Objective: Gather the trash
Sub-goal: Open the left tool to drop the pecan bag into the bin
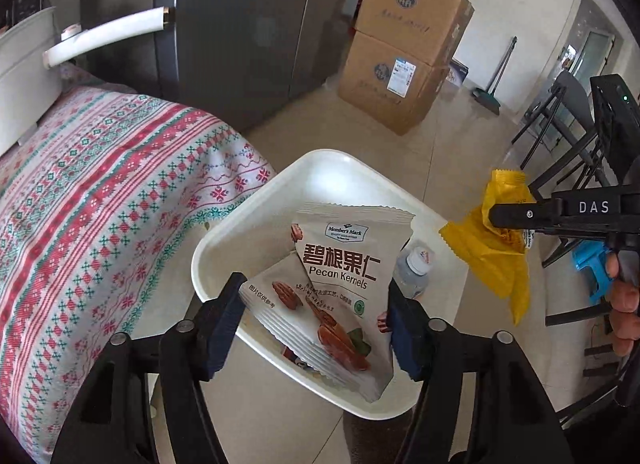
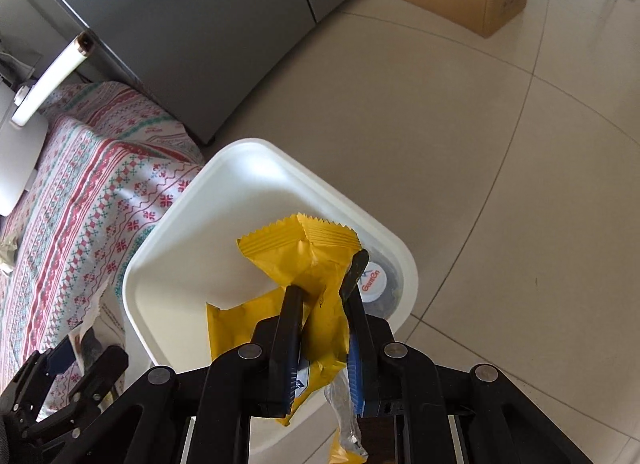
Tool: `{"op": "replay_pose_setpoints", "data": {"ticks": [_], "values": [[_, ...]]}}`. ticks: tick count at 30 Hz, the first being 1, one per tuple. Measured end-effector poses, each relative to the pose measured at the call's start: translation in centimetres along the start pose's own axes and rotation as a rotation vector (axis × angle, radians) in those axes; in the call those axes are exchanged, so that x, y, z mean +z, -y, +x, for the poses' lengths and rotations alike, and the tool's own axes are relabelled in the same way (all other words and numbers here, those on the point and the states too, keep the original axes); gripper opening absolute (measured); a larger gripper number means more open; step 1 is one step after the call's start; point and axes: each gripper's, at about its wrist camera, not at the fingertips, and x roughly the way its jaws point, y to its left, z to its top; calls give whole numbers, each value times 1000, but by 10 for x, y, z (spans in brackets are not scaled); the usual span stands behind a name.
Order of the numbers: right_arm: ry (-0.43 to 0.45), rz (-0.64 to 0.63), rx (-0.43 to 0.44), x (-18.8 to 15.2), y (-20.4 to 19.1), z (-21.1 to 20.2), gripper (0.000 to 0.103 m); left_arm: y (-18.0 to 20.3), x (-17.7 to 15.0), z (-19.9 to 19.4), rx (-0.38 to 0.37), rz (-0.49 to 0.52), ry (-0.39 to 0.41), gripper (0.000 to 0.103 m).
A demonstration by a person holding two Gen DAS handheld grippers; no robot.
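Observation:
A white bin (image 1: 320, 156) stands on the floor beside the cloth-covered table. Over its opening, a white pecan kernels packet (image 1: 340, 264) hangs tilted between the pads of my left gripper (image 1: 314, 296); the pads stand wide at the packet's edges and do not visibly press it. My right gripper (image 2: 326, 280) is shut on a crumpled yellow wrapper (image 2: 304, 256) and holds it above the bin (image 2: 248, 144). From the left wrist view, that gripper (image 1: 496, 216) and wrapper (image 1: 480, 256) sit right of the bin. A capped plastic bottle (image 2: 372, 280) lies inside the bin.
A table with a red and green patterned cloth (image 1: 100, 204) borders the bin on the left. A grey fridge (image 1: 240, 24) stands behind, stacked cardboard boxes (image 1: 400, 64) and a broom (image 1: 496, 80) farther back. Black chair frames (image 1: 560, 136) stand at right. Tiled floor (image 2: 480, 144) lies open beyond the bin.

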Motion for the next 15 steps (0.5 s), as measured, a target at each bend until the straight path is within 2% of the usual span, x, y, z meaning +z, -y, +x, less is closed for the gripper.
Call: {"op": "replay_pose_setpoints", "data": {"ticks": [1,3,5,15], "values": [[-1,2,3,0,2,0,19,2,1,3,10,4,2,79],[1,2,4,1,2,-1,19,2,4,7,25,0,-6,93],[2,2,6,1,3,-1,19,1,5,7,42,-1,-5,98],[7,-29,-2,1,-3,-1,20,-33,2,-14,103,-84,-14,101]]}}
